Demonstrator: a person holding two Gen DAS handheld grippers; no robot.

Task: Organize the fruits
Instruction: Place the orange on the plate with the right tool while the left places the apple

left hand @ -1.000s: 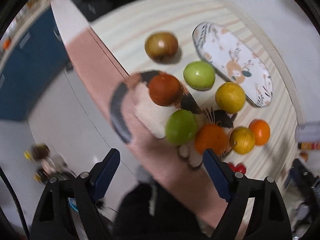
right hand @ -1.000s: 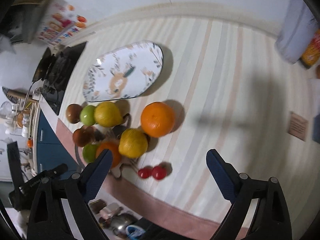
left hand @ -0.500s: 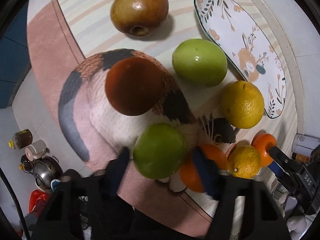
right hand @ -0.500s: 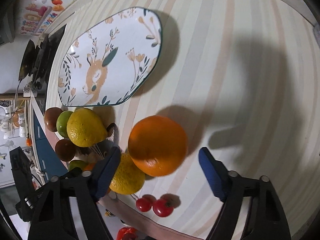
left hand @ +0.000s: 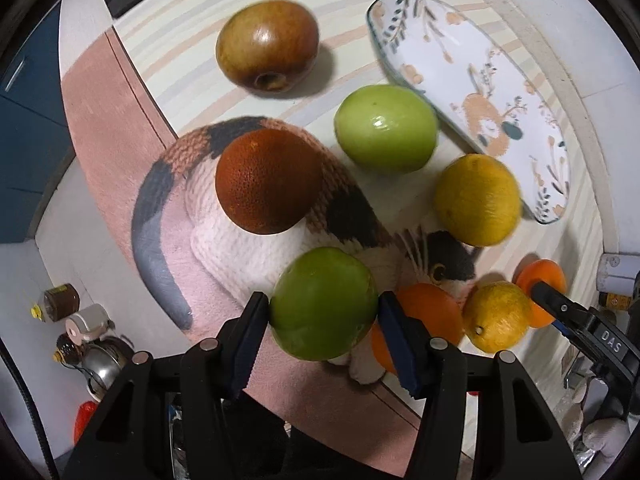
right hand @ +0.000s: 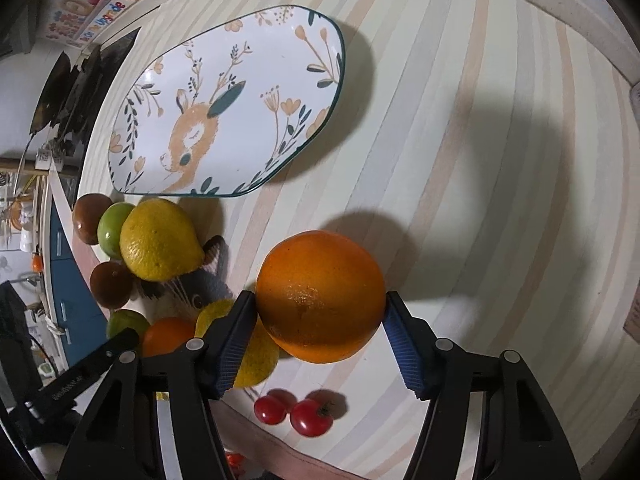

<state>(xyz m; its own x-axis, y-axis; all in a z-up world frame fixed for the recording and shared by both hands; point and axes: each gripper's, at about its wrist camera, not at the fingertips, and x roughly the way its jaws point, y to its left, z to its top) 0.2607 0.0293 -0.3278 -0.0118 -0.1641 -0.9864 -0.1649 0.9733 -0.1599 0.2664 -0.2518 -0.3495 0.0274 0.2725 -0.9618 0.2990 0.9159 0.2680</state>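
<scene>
My left gripper (left hand: 322, 320) is shut on a green fruit (left hand: 324, 302) on the cat-shaped mat (left hand: 240, 248). My right gripper (right hand: 320, 316) is shut on a large orange (right hand: 320, 294) on the striped cloth. A white deer-pattern plate (right hand: 232, 108) lies empty beyond it, also seen in the left wrist view (left hand: 480, 92). Around the mat lie a dark red-brown fruit (left hand: 268, 180), a brown-green fruit (left hand: 267, 44), a second green fruit (left hand: 386, 126), two lemons (left hand: 478, 198) (left hand: 498, 316) and another orange (left hand: 428, 320).
Two cherry tomatoes (right hand: 294, 412) lie near the table's front edge. The right gripper's finger (left hand: 560, 308) shows at the right of the left wrist view. Jars and a kettle (left hand: 80, 336) stand on the floor below the table's edge.
Both grippers moved down and forward to the fruit and closed: the left onto the green fruit, the right onto the large orange.
</scene>
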